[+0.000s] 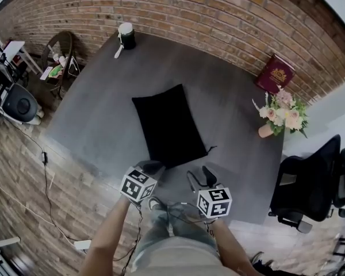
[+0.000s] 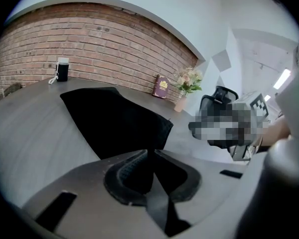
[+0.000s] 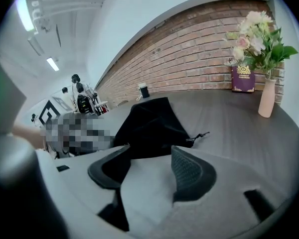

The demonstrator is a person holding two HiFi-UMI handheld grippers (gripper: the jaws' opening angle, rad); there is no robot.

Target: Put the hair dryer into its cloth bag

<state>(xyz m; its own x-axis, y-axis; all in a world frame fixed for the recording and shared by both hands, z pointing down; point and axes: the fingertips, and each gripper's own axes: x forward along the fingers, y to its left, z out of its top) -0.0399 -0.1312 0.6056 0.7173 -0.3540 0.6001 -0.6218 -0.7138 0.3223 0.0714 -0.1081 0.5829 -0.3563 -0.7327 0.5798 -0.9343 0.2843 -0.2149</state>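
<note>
The black cloth bag (image 1: 168, 124) lies flat in the middle of the grey table (image 1: 98, 119), its drawstring end (image 1: 210, 149) towards me. A small dark and white object that looks like the hair dryer (image 1: 125, 36) stands at the table's far edge, well away from both grippers. My left gripper (image 1: 151, 167) is shut at the bag's near left corner, and I see nothing between its pads (image 2: 149, 153). My right gripper (image 1: 200, 177) stands open just short of the bag's near right corner, nothing between its fingers (image 3: 150, 151). The bag (image 3: 149, 123) fills the view beyond them.
A dark red book (image 1: 274, 72) leans on the brick wall at the back right. A vase of flowers (image 1: 282, 115) stands at the table's right edge. A black office chair (image 1: 310, 183) sits to the right, a wicker basket (image 1: 60, 56) to the left, cables on the floor.
</note>
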